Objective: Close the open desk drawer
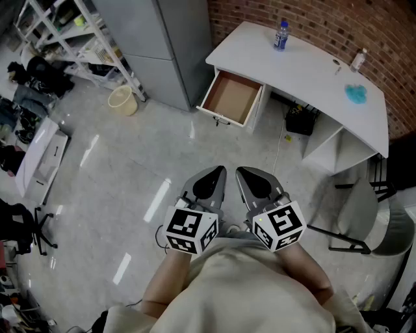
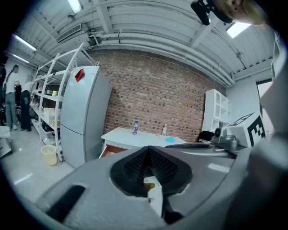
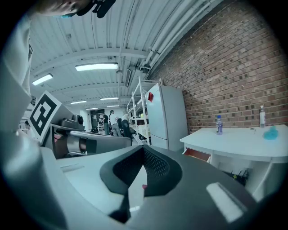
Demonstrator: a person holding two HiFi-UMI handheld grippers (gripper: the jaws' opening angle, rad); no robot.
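Left hand-held gripper (image 1: 218, 172) closed; desk drawer (image 1: 229, 97) open.

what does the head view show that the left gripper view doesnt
Only the head view: the open drawer's brown floor, and a black item under the desk. Only the left gripper view: ceiling lights, people by the shelves, and a red sticker on the fridge. Both: the desk, drawer, bottle, blue item, bucket, fridge, shelves and brick wall.
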